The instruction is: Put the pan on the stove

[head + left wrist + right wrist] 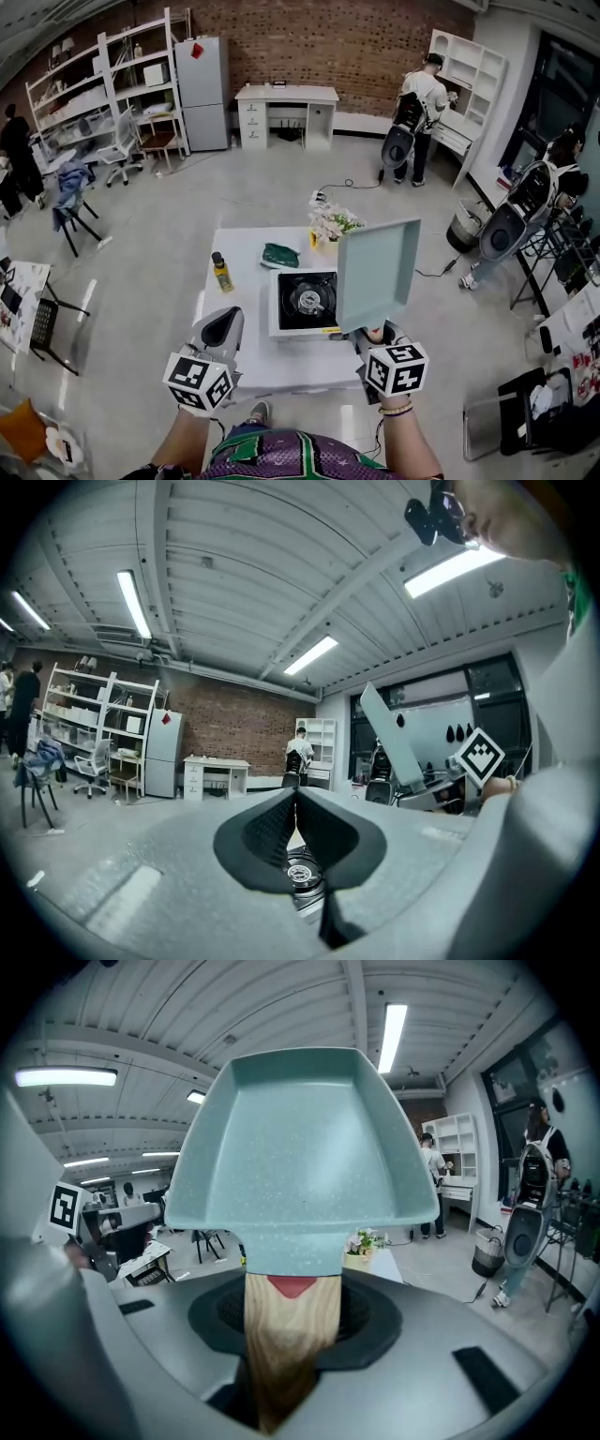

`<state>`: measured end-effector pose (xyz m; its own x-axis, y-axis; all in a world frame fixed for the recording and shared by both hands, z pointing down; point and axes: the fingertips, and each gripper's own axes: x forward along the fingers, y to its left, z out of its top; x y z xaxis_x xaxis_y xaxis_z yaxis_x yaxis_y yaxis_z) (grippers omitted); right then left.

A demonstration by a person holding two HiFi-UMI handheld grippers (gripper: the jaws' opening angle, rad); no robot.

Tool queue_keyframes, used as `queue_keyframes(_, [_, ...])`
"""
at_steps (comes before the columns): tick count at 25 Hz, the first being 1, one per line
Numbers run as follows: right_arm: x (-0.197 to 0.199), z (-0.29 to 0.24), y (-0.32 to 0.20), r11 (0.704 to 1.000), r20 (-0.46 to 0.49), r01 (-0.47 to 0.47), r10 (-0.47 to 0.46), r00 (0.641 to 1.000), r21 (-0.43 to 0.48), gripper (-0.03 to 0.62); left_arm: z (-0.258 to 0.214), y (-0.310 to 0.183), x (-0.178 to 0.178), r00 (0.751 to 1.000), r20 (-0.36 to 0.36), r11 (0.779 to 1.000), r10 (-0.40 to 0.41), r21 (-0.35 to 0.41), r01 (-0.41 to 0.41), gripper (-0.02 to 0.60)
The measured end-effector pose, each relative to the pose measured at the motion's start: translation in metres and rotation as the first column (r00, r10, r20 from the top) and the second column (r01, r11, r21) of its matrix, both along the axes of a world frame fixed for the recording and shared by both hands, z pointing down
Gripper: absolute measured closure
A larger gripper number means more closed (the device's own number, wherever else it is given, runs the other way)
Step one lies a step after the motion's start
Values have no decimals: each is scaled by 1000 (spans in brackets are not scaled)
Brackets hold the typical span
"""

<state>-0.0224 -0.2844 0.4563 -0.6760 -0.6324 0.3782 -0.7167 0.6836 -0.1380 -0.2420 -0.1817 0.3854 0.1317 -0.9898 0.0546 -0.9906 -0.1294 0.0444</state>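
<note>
A pale teal square pan (378,272) with a wooden handle (286,1335) is held up, tilted, above the right side of the portable gas stove (307,302) on the white table (246,370). My right gripper (375,336) is shut on the handle, and the pan (300,1157) fills the right gripper view above the jaws (292,1307). My left gripper (220,333) hovers over the table's front left, beside the stove. Its pads meet with nothing between them (295,822), and the stove's burner (302,872) shows just below them. The pan (394,738) rises at the right of that view.
A yellow bottle (221,273), a green cloth (279,255) and a pot of flowers (333,225) stand on the table behind the stove. People stand at the far shelves (419,103) and at the right (525,202). Chairs and desks ring the open floor.
</note>
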Motion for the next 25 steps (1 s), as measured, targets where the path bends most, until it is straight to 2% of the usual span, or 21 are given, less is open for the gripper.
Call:
queue_keyframes(10, [-34, 39, -21, 996, -82, -56, 50, 995, -69, 448, 32, -43, -31, 996, -30, 996, 81, -42, -82, 563])
queue_keyframes(25, [-73, 97, -39, 973, -206, -170, 136, 969, -156, 448, 61, -88, -61, 966, -78, 964, 248, -77, -254, 563])
